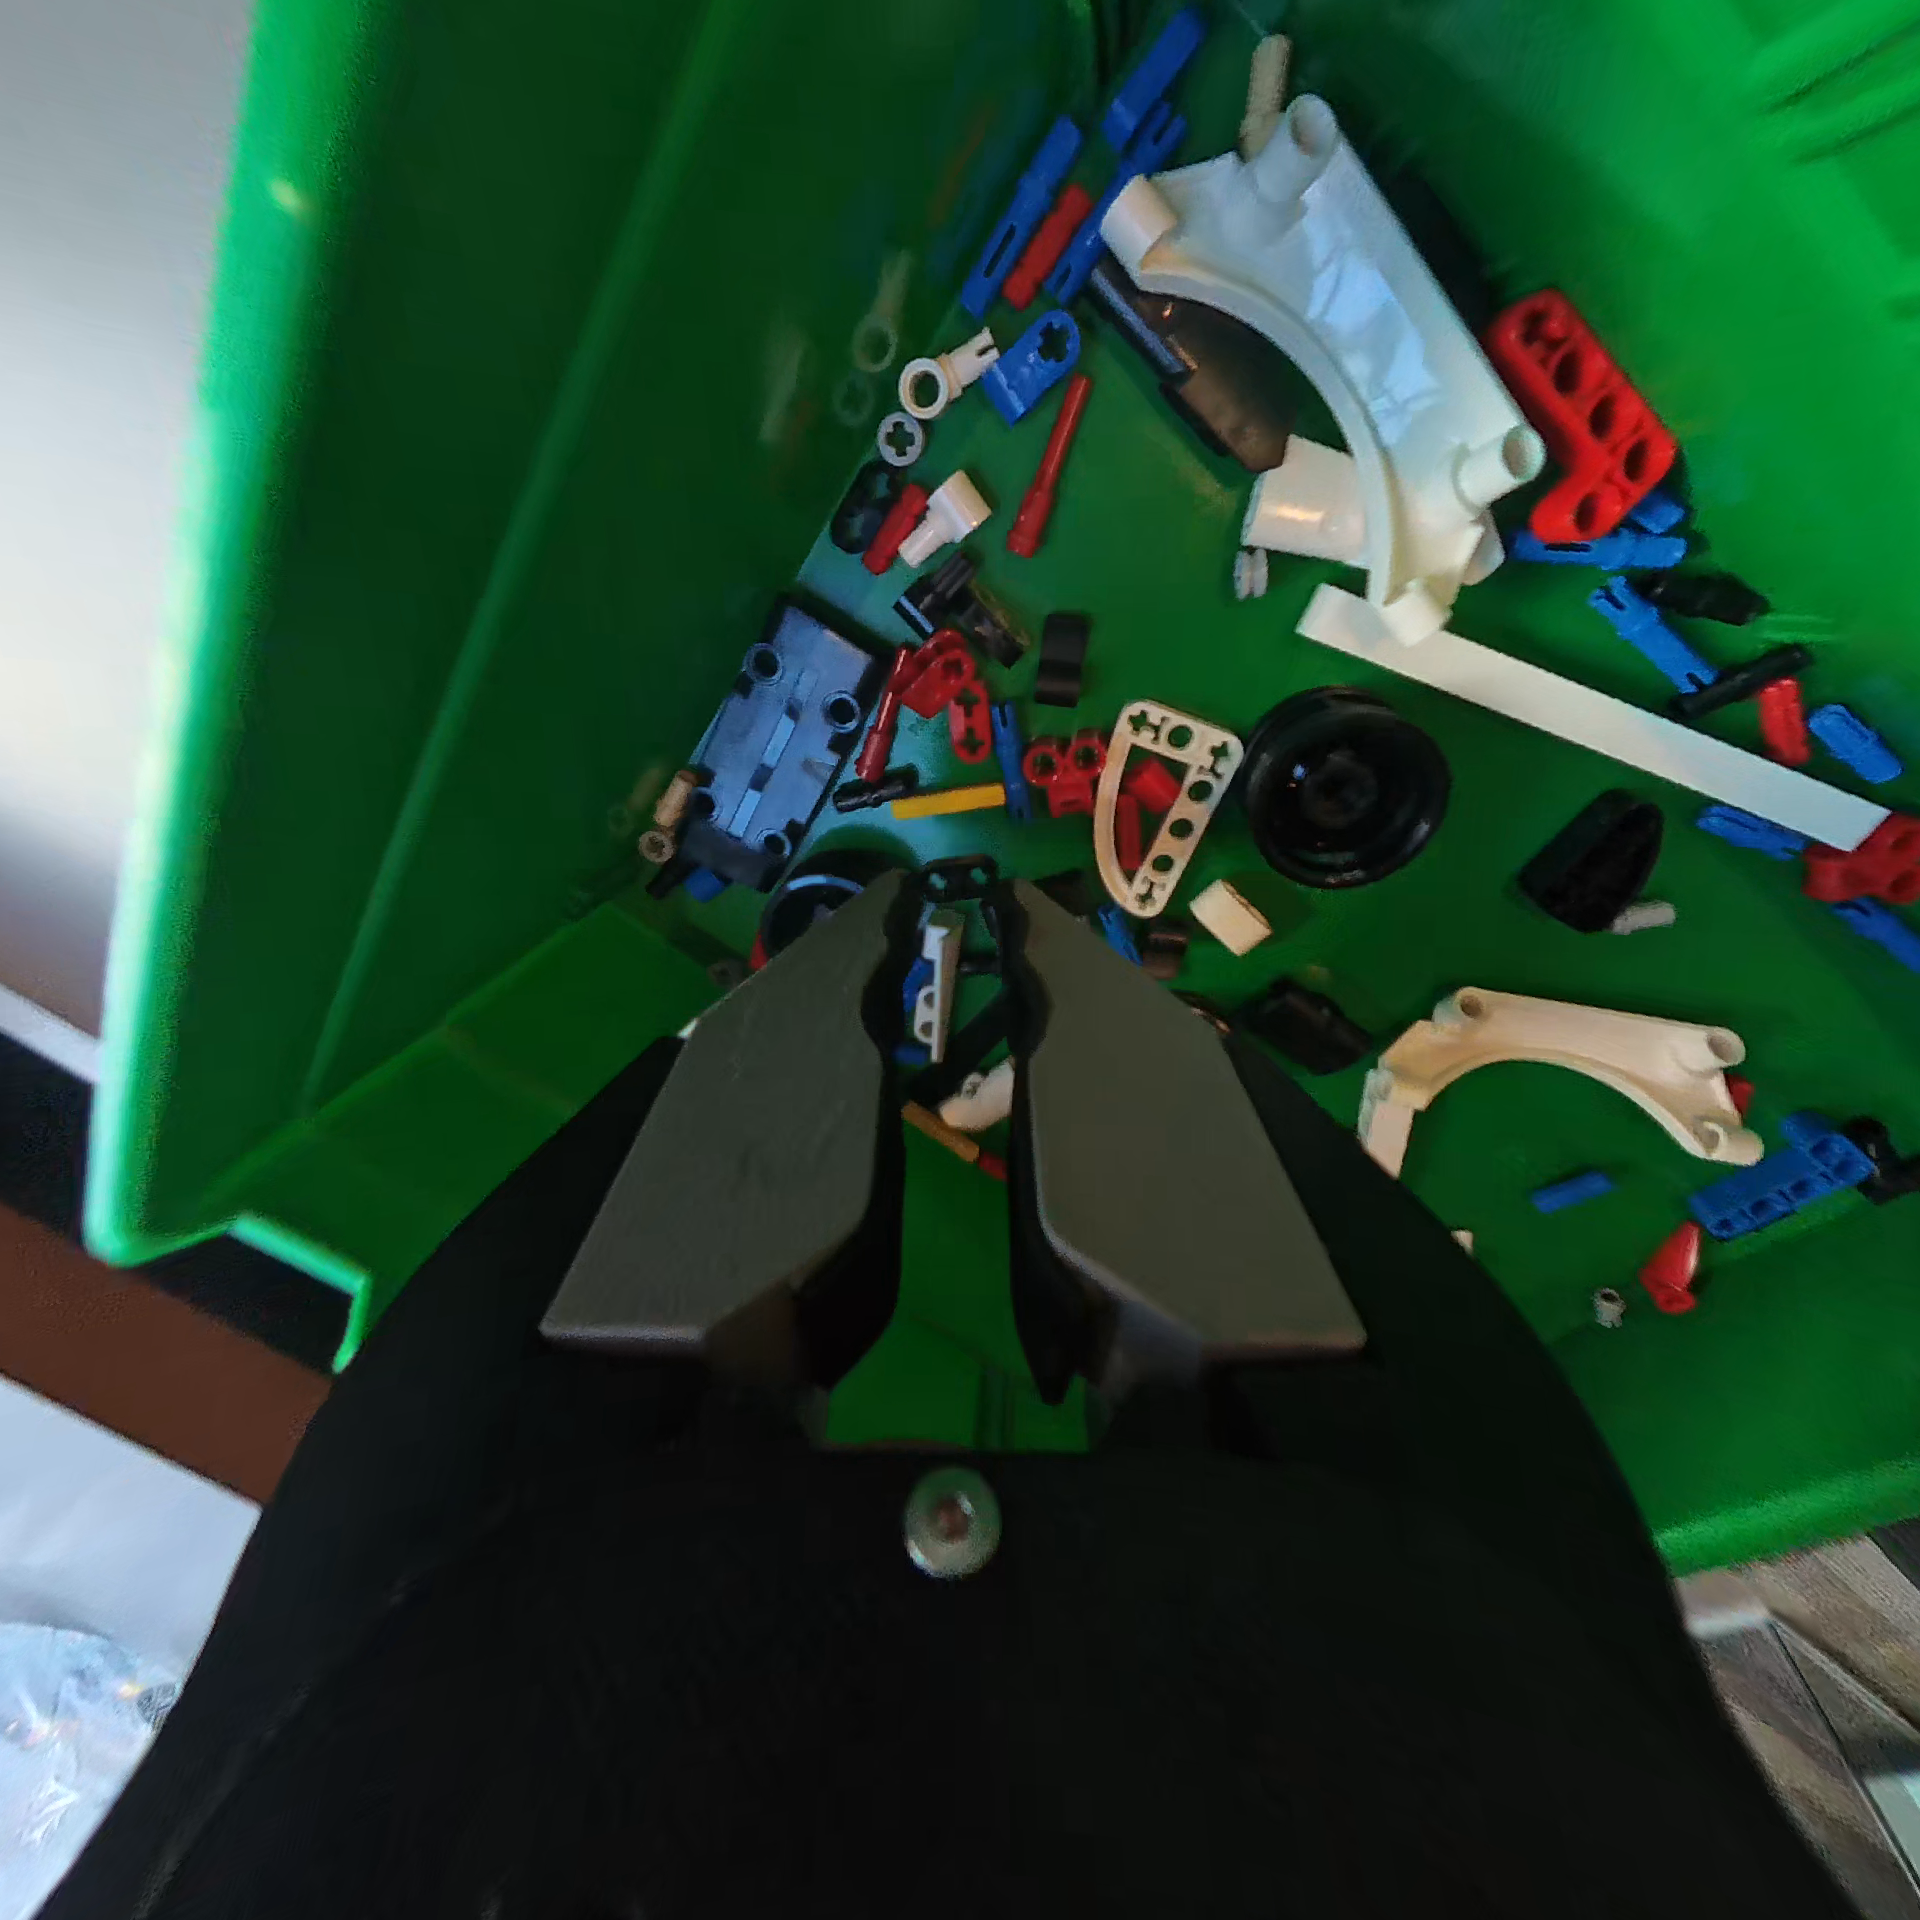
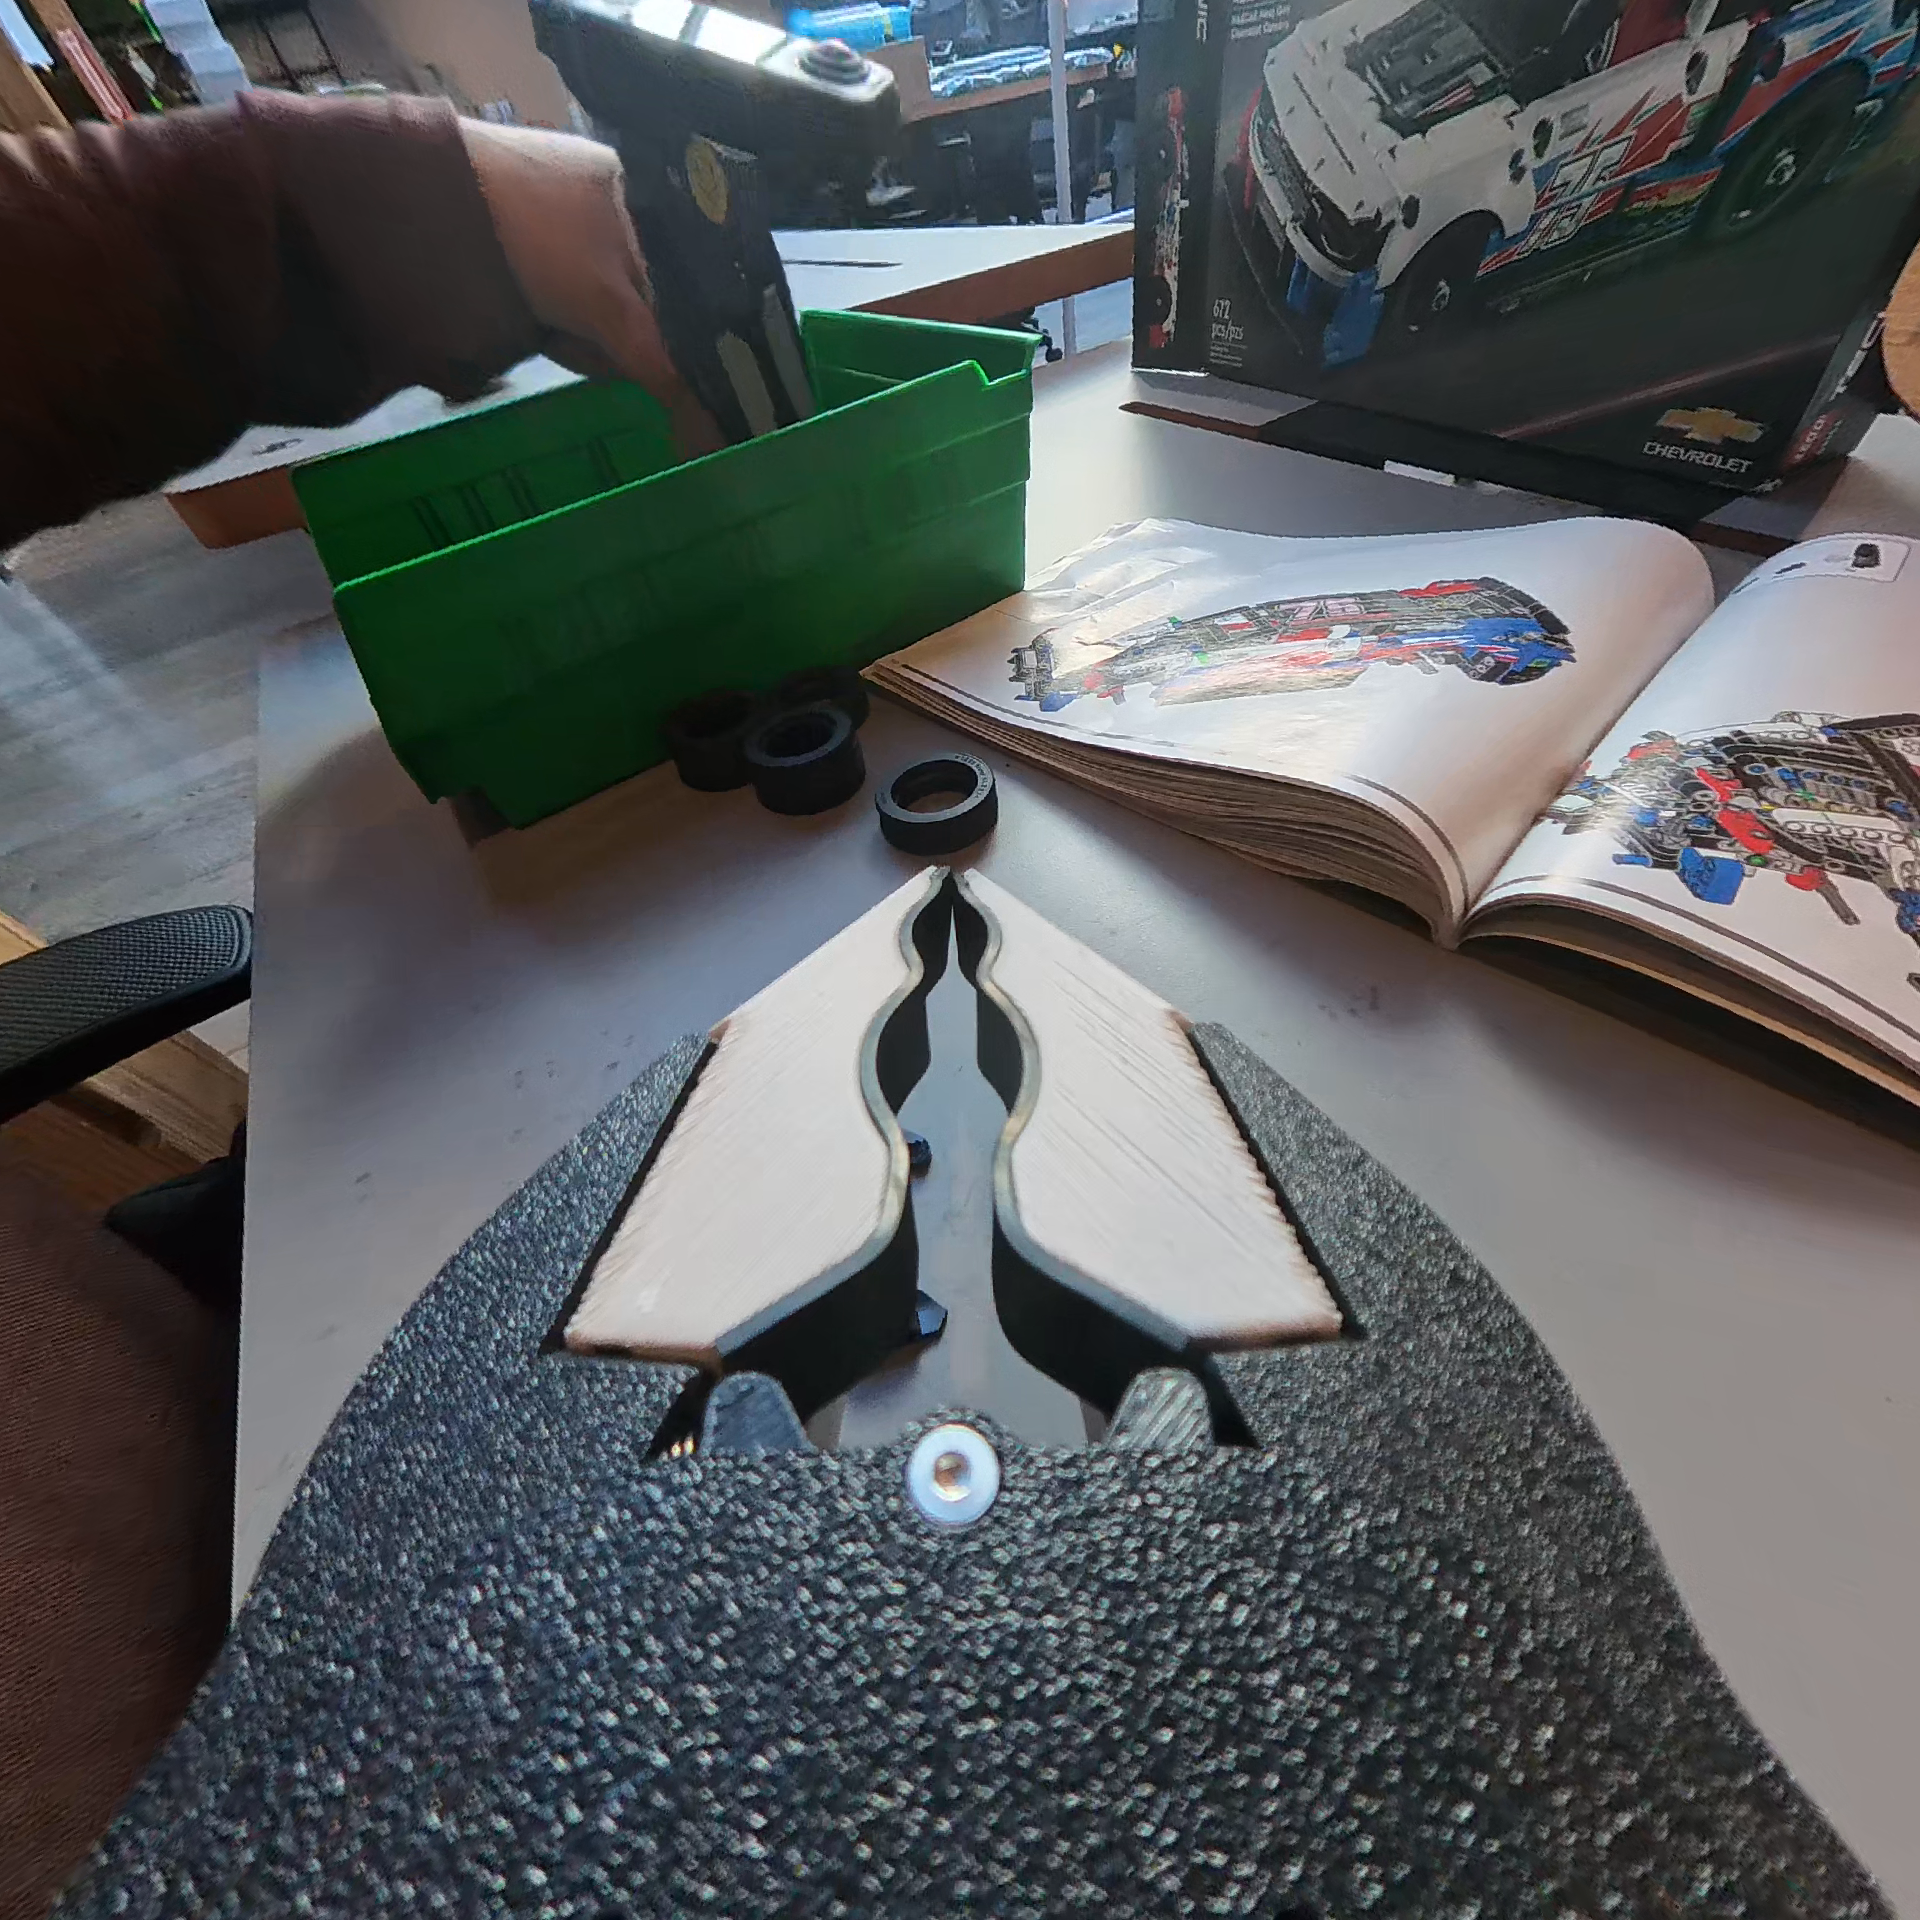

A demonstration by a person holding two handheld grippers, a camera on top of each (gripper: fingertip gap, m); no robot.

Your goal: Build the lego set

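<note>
In the left wrist view, my left gripper (image 1: 962, 891) reaches down into the green bin (image 1: 499, 644). Its grey fingers are closed around a small black Lego piece (image 1: 961, 878) near the bin's left wall, with a white and blue piece (image 1: 935, 982) just behind it. Loose Lego parts cover the bin floor: white arch panels (image 1: 1351, 343), a black wheel hub (image 1: 1345, 784) and a dark blue block (image 1: 784, 748). In the right wrist view, my right gripper (image 2: 951, 878) is shut and empty over the grey table (image 2: 1351, 1195). The left gripper (image 2: 758, 384) shows there inside the bin (image 2: 675, 582).
Several black tyres (image 2: 805, 748) lie by the bin, one (image 2: 935, 805) just ahead of my right fingertips. An open instruction book (image 2: 1403, 727) lies to the right, with the set's box (image 2: 1507, 229) behind it. A chair armrest (image 2: 114, 987) is at the table's left edge. About 35 cm separates my left fingertips from my right. My left gripper is the nearer one to the dark blue block (image 1: 784, 748): about 4 cm, against 40 cm.
</note>
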